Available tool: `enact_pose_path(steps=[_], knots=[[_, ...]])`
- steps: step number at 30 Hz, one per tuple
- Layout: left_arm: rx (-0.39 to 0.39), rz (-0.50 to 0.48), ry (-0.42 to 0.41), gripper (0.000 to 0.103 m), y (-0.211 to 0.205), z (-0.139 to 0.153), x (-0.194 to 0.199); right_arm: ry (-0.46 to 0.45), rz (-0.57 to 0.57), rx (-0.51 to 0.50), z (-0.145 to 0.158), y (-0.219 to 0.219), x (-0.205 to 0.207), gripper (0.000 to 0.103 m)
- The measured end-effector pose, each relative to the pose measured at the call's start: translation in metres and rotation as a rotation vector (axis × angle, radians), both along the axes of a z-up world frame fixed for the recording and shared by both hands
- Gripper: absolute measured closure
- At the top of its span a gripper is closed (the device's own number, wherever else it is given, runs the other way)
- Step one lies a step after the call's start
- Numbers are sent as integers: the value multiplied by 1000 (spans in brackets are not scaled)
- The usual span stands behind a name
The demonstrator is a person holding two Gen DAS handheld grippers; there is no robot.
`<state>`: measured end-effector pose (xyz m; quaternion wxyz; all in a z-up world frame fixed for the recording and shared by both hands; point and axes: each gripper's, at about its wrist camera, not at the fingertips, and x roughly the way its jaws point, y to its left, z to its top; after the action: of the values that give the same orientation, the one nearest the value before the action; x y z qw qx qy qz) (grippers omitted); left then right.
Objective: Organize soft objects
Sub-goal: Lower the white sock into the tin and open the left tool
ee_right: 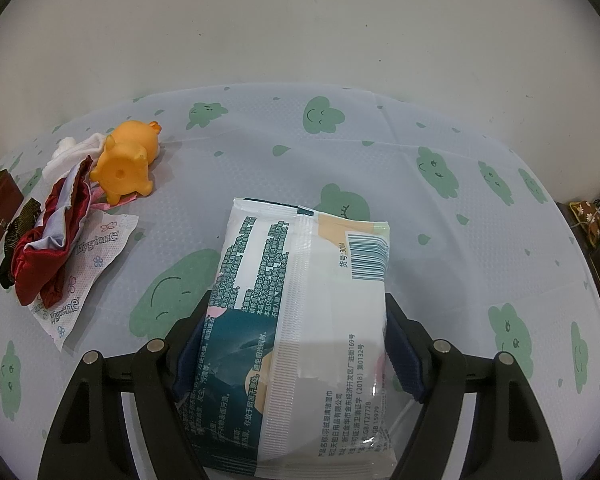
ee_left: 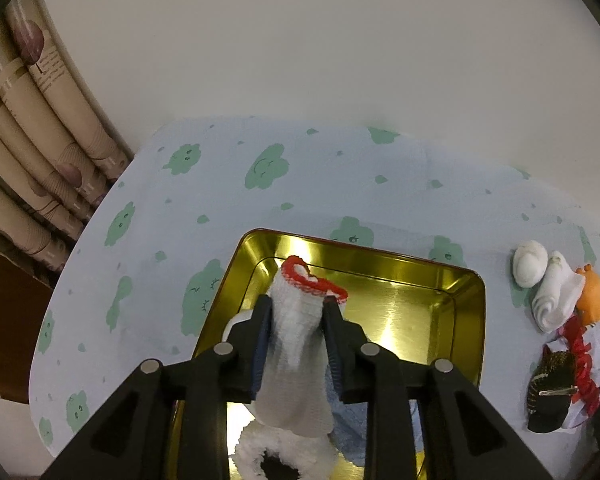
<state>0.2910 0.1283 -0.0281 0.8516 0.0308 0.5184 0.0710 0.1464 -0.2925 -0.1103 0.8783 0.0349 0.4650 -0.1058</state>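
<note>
The left gripper (ee_left: 296, 312) has its jaws set narrow around a white knitted sock (ee_left: 296, 344) with a scalloped red cuff; the black fingers' blue pads sit against its sides, though whether they press it I cannot tell. The sock hangs limp over a shiny gold metal tin (ee_left: 420, 300), rectangular with rounded corners. In the tin's near end, under the jaws, lie a fluffy white ring-shaped piece (ee_left: 256, 448) and a folded blue cloth (ee_left: 348, 428).

The right gripper (ee_right: 296, 340) holds a flat plastic pack of wet wipes (ee_right: 304, 312), jaws spread wide on its two long sides, the glossy wrapper printed teal, white and peach with a barcode.

Both sit over a worktop (ee_right: 380, 152) covered by a pale blue dimpled sheet with green cloud faces. To the pack's left lie an orange rubber pig toy (ee_right: 126, 164), a crumpled red satin scrunchie (ee_right: 56, 240), a thin white embossed sachet (ee_right: 96, 256) and a rolled white cloth (ee_left: 556, 292). A smooth white rounded lump (ee_left: 530, 264) rests beside the roll.
</note>
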Motion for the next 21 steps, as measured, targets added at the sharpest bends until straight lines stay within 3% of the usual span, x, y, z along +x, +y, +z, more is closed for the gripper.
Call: enact_pose_path(steps=[4, 12, 21], knots=[[-6, 0, -11, 64, 1, 4, -3, 0, 0, 1, 0, 0, 0, 30], [-34, -18, -50, 64, 2, 28, -16, 0, 1, 1, 0, 0, 0, 30], [-23, -34, -114, 64, 1, 46, -63, 0, 1, 3, -1, 0, 1, 29]])
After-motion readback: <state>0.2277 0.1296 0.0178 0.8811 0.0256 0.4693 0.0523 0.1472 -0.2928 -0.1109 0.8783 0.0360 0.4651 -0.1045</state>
